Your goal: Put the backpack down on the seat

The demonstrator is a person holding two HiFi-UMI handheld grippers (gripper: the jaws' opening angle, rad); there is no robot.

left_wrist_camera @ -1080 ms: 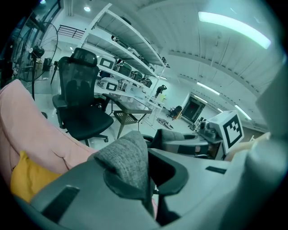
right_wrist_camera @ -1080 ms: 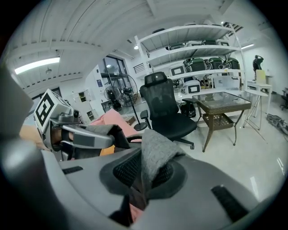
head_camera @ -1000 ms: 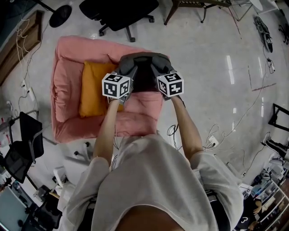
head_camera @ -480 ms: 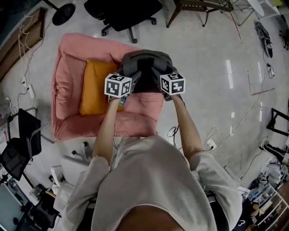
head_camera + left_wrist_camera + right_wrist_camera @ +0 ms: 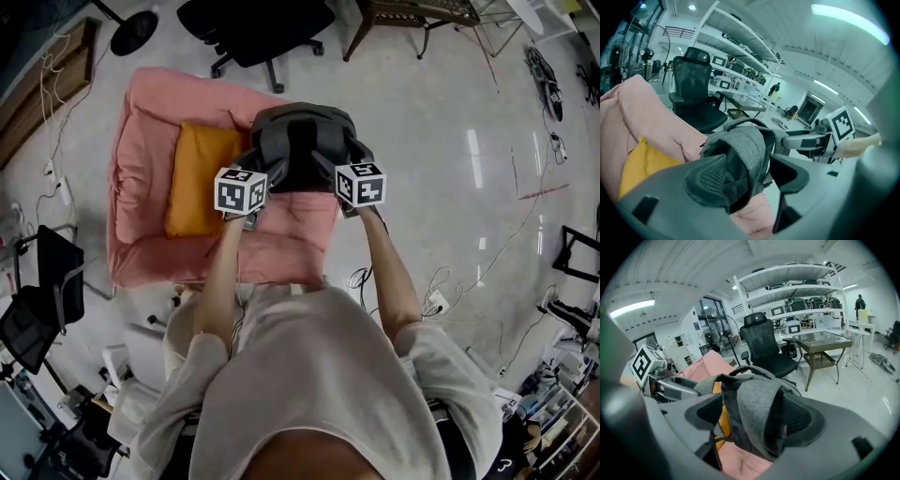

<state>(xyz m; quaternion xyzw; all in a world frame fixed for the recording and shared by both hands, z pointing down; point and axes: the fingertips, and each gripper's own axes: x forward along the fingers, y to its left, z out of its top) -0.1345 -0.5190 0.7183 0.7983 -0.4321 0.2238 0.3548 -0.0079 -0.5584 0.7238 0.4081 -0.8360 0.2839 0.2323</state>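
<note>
A grey backpack point(image 5: 302, 141) rests on the right part of the pink seat point(image 5: 141, 150), beside an orange cushion point(image 5: 192, 178). My left gripper point(image 5: 255, 161) is at the pack's left shoulder strap and my right gripper point(image 5: 354, 155) at its right strap. In the left gripper view the grey strap point(image 5: 747, 145) hangs between the left gripper's point(image 5: 750, 164) opening jaws, leaning on one pad with a gap at the other. The right gripper view shows the same: the strap point(image 5: 757, 408) lies loose between the right gripper's point(image 5: 749, 411) opening jaws.
A black office chair point(image 5: 253, 23) and a wooden table point(image 5: 412, 9) stand behind the pink seat. Cables point(image 5: 441, 281) trail over the shiny floor at the right. A fan base point(image 5: 127, 30) sits at the far left. Shelving point(image 5: 797, 291) lines the back wall.
Both grippers' jaws have spread apart off the straps. The marker cubes have drawn back a little from the backpack, which stays on the seat.
</note>
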